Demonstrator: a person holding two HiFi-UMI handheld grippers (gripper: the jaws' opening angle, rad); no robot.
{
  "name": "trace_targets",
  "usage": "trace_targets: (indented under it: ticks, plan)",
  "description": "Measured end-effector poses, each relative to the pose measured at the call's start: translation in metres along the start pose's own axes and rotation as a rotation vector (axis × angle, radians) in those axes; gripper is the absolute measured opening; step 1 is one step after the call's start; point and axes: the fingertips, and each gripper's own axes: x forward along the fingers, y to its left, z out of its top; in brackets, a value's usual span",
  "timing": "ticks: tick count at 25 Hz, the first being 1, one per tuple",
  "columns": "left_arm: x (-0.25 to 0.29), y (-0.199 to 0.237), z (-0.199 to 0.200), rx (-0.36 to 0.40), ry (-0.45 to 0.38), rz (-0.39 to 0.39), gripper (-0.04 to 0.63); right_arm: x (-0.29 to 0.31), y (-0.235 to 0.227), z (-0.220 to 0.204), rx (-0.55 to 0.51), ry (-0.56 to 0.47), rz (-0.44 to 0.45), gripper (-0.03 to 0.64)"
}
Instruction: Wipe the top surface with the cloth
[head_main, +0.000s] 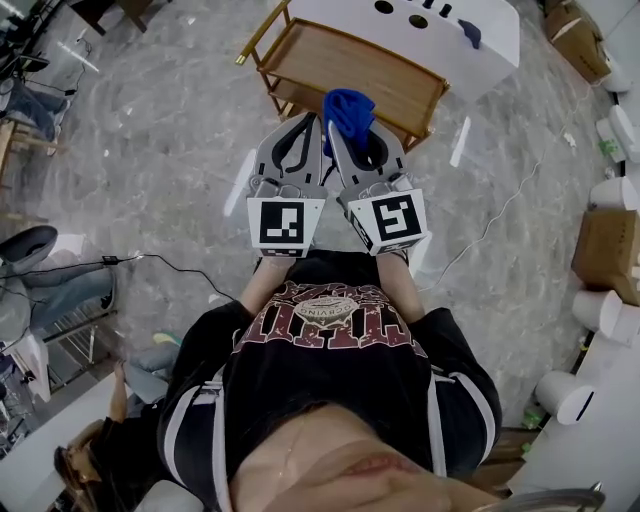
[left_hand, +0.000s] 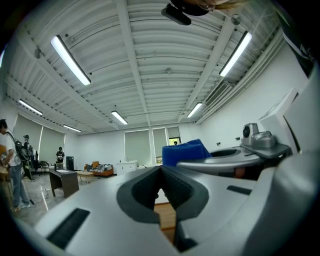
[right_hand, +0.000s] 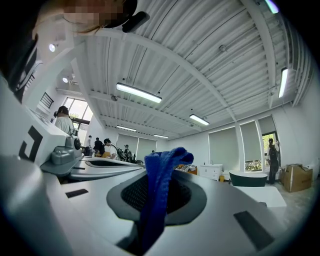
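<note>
I hold both grippers side by side at chest height, pointing away from me and up toward the ceiling. My right gripper (head_main: 340, 128) (right_hand: 159, 167) is shut on a blue cloth (head_main: 348, 108) (right_hand: 159, 195), which sticks out past its tips in a folded bunch. My left gripper (head_main: 312, 128) (left_hand: 161, 170) is shut with nothing between its jaws. From the left gripper view the blue cloth (left_hand: 184, 151) shows just to the right. A wooden table (head_main: 340, 62) with a raised rim stands on the floor beyond the grippers, apart from both.
A white table (head_main: 497, 30) with round holes stands behind the wooden one. Cardboard boxes (head_main: 608, 245) and white rolls (head_main: 565, 395) line the right side. A black cable (head_main: 180, 268) runs over the marble floor at left. People stand far off in the room.
</note>
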Motion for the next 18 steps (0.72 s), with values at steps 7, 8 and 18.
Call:
trace_targets:
  ticks: [7, 8, 18]
  plan:
    - [-0.003, 0.032, -0.007, 0.002, 0.003, -0.019, 0.048, 0.028, 0.019, -0.006, 0.007, 0.010, -0.025, 0.066]
    - [-0.003, 0.036, -0.008, -0.001, 0.004, -0.019, 0.048, 0.031, 0.021, -0.006, 0.006, 0.015, -0.027, 0.066]
    - [0.011, 0.065, -0.012, -0.006, 0.013, -0.003, 0.048, 0.065, 0.021, -0.011, 0.011, 0.038, -0.012, 0.066]
